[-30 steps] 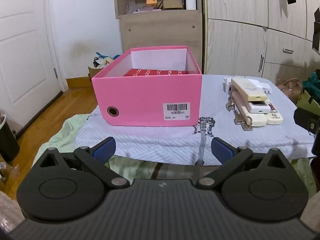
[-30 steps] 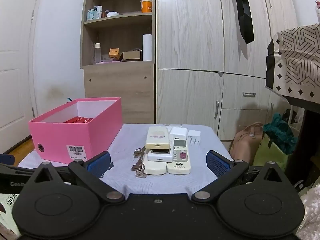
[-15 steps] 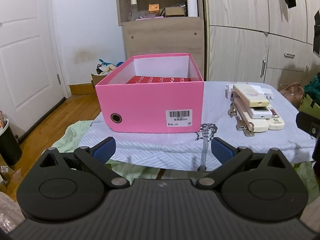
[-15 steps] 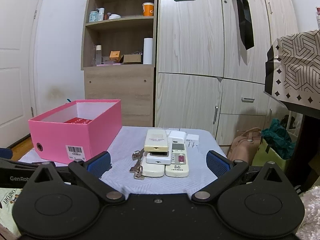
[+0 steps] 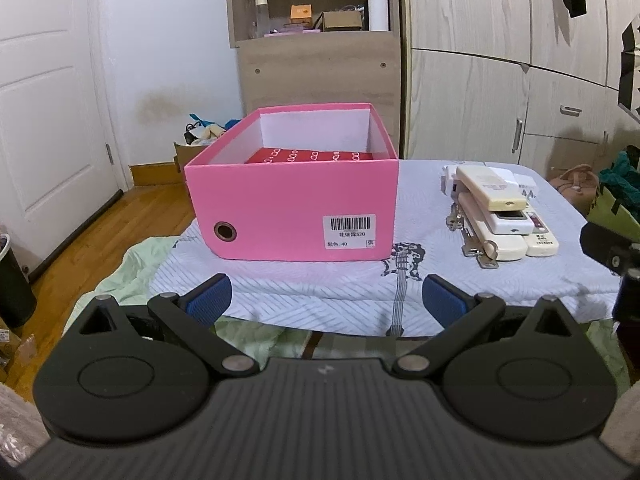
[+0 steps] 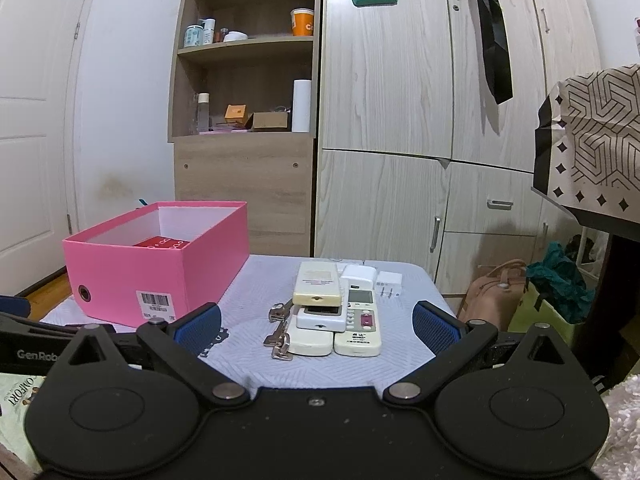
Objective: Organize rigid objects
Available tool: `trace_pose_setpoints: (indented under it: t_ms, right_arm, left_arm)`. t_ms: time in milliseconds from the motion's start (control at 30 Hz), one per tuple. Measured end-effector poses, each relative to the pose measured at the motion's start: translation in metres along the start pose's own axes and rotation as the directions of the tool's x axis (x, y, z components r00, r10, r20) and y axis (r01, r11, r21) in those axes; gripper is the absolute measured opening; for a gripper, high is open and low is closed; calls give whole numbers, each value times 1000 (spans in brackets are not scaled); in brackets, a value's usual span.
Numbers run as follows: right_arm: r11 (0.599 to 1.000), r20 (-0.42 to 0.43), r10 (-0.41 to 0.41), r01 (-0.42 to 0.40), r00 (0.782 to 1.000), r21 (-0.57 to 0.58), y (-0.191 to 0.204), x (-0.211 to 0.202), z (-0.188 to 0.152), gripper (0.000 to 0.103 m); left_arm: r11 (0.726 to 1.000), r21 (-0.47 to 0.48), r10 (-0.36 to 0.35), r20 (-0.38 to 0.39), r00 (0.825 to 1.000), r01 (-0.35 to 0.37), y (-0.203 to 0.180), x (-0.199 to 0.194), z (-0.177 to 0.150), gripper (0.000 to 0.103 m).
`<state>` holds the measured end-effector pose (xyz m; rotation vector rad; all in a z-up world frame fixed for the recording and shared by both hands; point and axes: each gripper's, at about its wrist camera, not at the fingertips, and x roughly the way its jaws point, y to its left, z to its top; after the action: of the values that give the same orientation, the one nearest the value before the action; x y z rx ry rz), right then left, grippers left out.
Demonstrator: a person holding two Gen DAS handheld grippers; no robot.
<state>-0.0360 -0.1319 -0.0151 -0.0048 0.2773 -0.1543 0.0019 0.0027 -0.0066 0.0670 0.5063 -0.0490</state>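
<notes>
Your left gripper has its fingers spread wide and holds nothing. The pink box sits at its 12 o'clock on the desk. At 1 o'clock lies the pile of remotes, keys touching it. Your right gripper is also spread wide, empty, facing this pile.

Wooden shelf, wardrobe, door.

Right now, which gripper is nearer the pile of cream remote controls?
Right. The right gripper faces the pile of cream remote controls head-on; the left gripper faces the pink cardboard box, the pile off to its right.
</notes>
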Motion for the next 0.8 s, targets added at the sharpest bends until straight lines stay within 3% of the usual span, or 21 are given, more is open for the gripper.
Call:
trace_pose_setpoints:
  t_ms: [800]
  right_arm:
    - [1000, 5, -6, 6, 1000, 21, -1, -2, -1, 103]
  left_arm:
    - [999, 24, -29, -8, 1000, 29, -3, -5, 0, 103]
